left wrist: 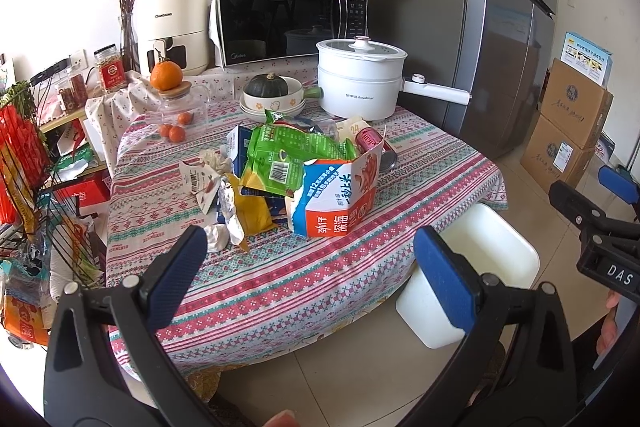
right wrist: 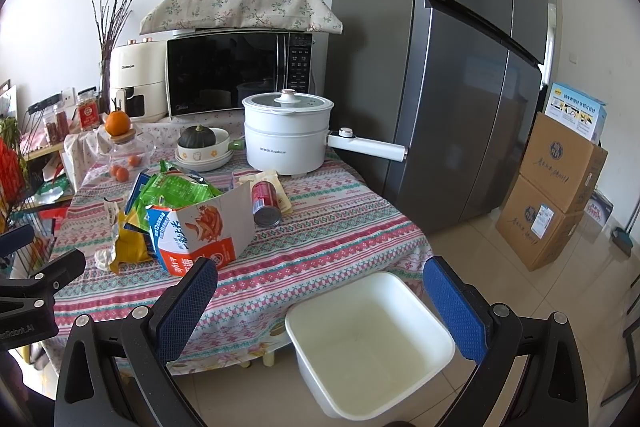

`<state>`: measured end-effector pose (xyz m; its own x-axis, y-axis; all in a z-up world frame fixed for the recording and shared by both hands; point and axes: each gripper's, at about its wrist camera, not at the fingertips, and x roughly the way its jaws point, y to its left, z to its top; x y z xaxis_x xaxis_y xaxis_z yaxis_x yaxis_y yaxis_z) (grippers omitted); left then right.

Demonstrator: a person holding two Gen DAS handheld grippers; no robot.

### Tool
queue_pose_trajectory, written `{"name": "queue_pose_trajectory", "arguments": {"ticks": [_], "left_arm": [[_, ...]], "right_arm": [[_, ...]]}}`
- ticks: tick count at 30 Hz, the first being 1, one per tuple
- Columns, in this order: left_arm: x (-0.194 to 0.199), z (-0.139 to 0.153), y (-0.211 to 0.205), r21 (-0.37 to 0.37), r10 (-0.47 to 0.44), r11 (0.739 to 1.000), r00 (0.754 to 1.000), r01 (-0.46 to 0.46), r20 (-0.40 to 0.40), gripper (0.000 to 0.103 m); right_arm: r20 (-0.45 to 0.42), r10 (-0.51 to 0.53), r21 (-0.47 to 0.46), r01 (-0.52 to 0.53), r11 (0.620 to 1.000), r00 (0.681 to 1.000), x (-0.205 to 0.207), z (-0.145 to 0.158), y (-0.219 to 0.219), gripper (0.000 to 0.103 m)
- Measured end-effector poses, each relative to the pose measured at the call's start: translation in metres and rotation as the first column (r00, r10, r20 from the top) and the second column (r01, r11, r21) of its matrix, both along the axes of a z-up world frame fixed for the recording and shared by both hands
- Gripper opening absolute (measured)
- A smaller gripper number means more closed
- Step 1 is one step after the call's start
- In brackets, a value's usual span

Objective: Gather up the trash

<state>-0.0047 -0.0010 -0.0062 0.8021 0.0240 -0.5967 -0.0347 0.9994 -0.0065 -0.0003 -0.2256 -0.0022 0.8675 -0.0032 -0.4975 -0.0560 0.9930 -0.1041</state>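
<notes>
A pile of trash lies mid-table: a torn blue, white and orange carton (left wrist: 340, 195) (right wrist: 200, 231), a green snack bag (left wrist: 288, 151) (right wrist: 176, 193), a yellow wrapper (left wrist: 252, 207) (right wrist: 128, 243), crumpled paper (left wrist: 216, 237) (right wrist: 105, 259) and a red can (left wrist: 380, 151) (right wrist: 266, 203) on its side. An empty white bin (left wrist: 472, 267) (right wrist: 368, 343) stands on the floor at the table's right corner. My left gripper (left wrist: 312, 267) is open and empty before the pile. My right gripper (right wrist: 320, 303) is open and empty above the bin; it also shows in the left wrist view (left wrist: 600, 203).
The patterned table (left wrist: 280, 287) (right wrist: 340, 227) also bears a white electric pot (left wrist: 360, 83) (right wrist: 286, 135), bowls with a squash (left wrist: 272, 95) (right wrist: 204, 145), a glass jar with oranges (left wrist: 176, 107) (right wrist: 124, 151). A microwave (left wrist: 288, 19), fridge (right wrist: 460, 67), cardboard boxes (right wrist: 552, 195), a wire rack (left wrist: 40, 187) surround it.
</notes>
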Motion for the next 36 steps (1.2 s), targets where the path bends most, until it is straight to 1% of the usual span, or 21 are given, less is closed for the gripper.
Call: {"name": "queue_pose_trajectory", "arguments": {"ticks": [5,10,13,19,23,26,28,30,32,33,34,36], "left_arm": [[0.001,0.0,0.003,0.009,0.021,1.0,1.0,-0.021,0.01,0.102],[0.002,-0.001,0.004,0.027,0.029,0.999,1.0,-0.029,0.012,0.102],[0.005,0.0,0.004,0.032,0.029,0.999,0.999,-0.029,0.016,0.102],[0.009,0.004,0.001,0.023,0.01,1.0,1.0,-0.011,0.025,0.102],[0.014,0.01,-0.001,0.016,-0.006,1.0,0.999,0.006,0.04,0.102],[0.019,0.014,-0.001,0.018,-0.021,1.0,0.999,0.02,0.044,0.102],[0.028,0.017,0.002,0.011,-0.044,0.999,0.999,0.044,0.013,0.102],[0.042,0.02,0.007,0.026,-0.061,0.998,0.998,0.061,-0.027,0.102],[0.058,0.022,0.016,0.047,-0.057,0.997,0.997,0.06,-0.055,0.102],[0.067,0.021,0.023,0.039,-0.051,0.998,0.996,0.054,-0.068,0.102],[0.076,0.02,0.031,0.013,-0.051,0.999,0.995,0.052,-0.086,0.102],[0.09,0.01,0.045,-0.067,-0.067,0.996,0.99,0.059,-0.121,0.102]], "right_arm": [[0.017,0.009,-0.03,-0.008,1.0,1.0,-0.002,0.003,0.003,0.103],[0.005,0.043,-0.053,-0.043,0.998,0.999,0.003,0.006,0.008,0.103],[0.017,0.057,-0.063,-0.056,0.996,0.998,0.006,0.01,0.009,0.103],[0.019,0.084,-0.052,-0.083,0.995,0.996,0.013,0.02,0.011,0.103],[0.005,0.107,-0.058,-0.106,0.993,0.994,0.022,0.026,0.016,0.103],[-0.005,0.138,-0.034,-0.138,0.99,0.99,0.031,0.031,0.02,0.103],[-0.016,0.158,-0.001,-0.158,0.987,0.987,0.039,0.035,0.021,0.103],[-0.02,0.174,0.052,-0.173,0.984,0.985,0.049,0.038,0.02,0.103],[-0.039,0.191,0.091,-0.187,0.978,0.981,0.064,0.039,0.02,0.103],[-0.057,0.192,0.096,-0.186,0.978,0.98,0.072,0.038,0.021,0.103],[-0.08,0.197,0.102,-0.189,0.977,0.977,0.081,0.037,0.023,0.103],[-0.123,0.204,0.107,-0.191,0.976,0.971,0.098,0.03,0.029,0.103]]}}
